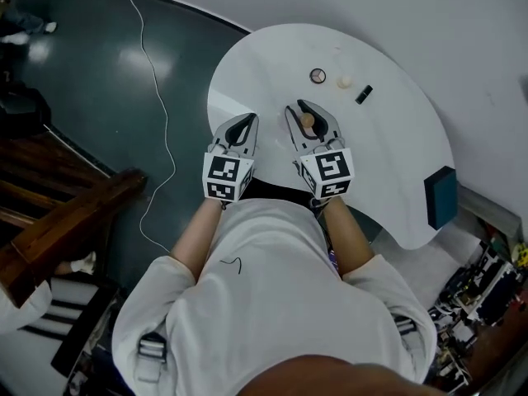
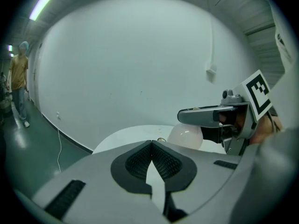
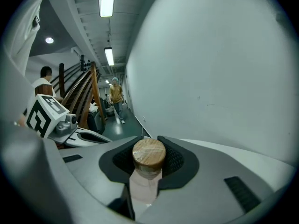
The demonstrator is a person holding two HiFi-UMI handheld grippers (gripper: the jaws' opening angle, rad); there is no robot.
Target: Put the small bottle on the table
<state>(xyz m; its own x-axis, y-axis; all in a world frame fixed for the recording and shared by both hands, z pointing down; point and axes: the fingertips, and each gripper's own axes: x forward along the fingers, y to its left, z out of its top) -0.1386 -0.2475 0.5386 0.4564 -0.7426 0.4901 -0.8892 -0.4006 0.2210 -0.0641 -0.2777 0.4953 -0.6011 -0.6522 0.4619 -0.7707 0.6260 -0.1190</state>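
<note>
Right gripper (image 3: pixel 149 163): jaws part-way apart and clamped on the small bottle (image 3: pixel 148 154), with the pads either side of the neck just under the cork cap. The left gripper view shows the rounded clear body hanging below the jaw line. Left gripper (image 2: pixel 151 146): jaws closed tip to tip, with nothing between them.

The bottle sits over the near part of the white table (image 1: pixel 396 143), not yet set down by the look of it (base-to-top contact can't be confirmed from any view).

Risks:
- The grip is high, on the neck only, so the body could swing or slip through if the pads loosen early.
- The gripper slants downward. If the base lands on one edge, the bottle probably tips when the jaws let go.
- It is fairly near the person-side edge, so a short placement could leave it where it falls off.
- A small ring (image 1: pixel 318 76), a cream piece (image 1: pixel 344 81) and a black piece (image 1: pixel 364 94) lie further in, well apart from it, so there is little collision risk. A teal box (image 1: pixel 440 196) sits at the table's right rim.

Pose: both forearms reach forward from the torso, with the grippers side by side and close together. Both point away from the person and slant down, marker cubes at the rear. The left one idles beside the right at the table's near edge.
</note>
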